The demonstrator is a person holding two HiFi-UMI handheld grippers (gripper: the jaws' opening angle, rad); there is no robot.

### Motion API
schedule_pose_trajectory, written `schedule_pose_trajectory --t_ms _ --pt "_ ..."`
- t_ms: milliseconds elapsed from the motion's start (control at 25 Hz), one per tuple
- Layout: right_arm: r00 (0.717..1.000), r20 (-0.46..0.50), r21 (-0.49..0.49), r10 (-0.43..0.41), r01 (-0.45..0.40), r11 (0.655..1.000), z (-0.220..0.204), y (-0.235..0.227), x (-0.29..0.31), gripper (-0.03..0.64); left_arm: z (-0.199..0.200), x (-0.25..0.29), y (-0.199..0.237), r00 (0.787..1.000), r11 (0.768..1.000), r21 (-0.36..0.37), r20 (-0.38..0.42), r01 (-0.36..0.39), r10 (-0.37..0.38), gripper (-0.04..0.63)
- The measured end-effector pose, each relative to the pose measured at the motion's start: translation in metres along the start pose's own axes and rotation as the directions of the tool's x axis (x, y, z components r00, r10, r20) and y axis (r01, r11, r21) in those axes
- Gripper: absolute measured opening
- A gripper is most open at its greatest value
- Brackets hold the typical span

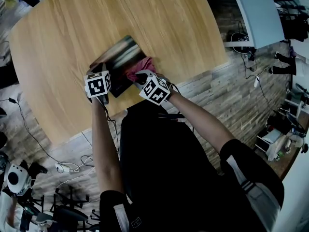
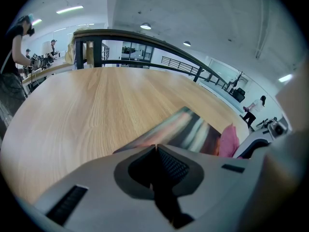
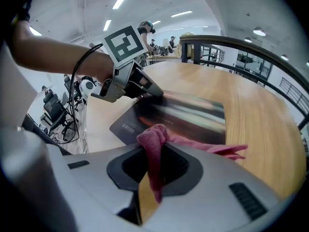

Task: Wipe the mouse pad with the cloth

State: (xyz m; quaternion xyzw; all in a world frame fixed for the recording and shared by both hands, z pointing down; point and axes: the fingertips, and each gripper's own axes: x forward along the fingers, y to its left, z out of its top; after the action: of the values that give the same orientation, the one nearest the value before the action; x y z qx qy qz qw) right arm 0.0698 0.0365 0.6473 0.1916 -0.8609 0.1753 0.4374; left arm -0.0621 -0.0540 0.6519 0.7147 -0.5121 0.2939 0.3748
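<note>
**Head view.** Both forearms reach forward over the desk. The mouse pad lies near its front edge, with the left gripper at the pad's near-left corner and the right gripper just beside it on the pink cloth.

**Left gripper view.** The jaws are pressed together at the pad's edge. If this anchor slips, the pad would probably slide or buckle under the wiping drag.

**Right gripper view.** The jaws are clenched on a narrow fold of cloth, and a hard stroke could likely pull it free.
</note>
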Motion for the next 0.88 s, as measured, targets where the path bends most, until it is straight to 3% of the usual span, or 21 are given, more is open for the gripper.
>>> schedule_pose_trajectory --t_ms 440,720,880 --pt "0.978 -0.064 0.101 0.197 -0.19 0.977 0.009 0.028 0.008 0.066 -0.001 0.002 0.002 1.0 1.0 -0.007 0.007 -0.015 0.016 0.031" --pt "0.982 0.091 0.209 0.165 -0.181 0.961 0.045 0.018 -0.023 0.066 0.009 -0.006 0.008 0.999 0.994 -0.111 0.055 0.007 0.0 0.032" --pt "0.972 0.214 0.279 0.1 -0.159 0.947 0.074 0.008 -0.048 0.066 0.027 -0.03 0.014 0.992 0.994 -0.109 0.125 -0.002 0.016 0.031"
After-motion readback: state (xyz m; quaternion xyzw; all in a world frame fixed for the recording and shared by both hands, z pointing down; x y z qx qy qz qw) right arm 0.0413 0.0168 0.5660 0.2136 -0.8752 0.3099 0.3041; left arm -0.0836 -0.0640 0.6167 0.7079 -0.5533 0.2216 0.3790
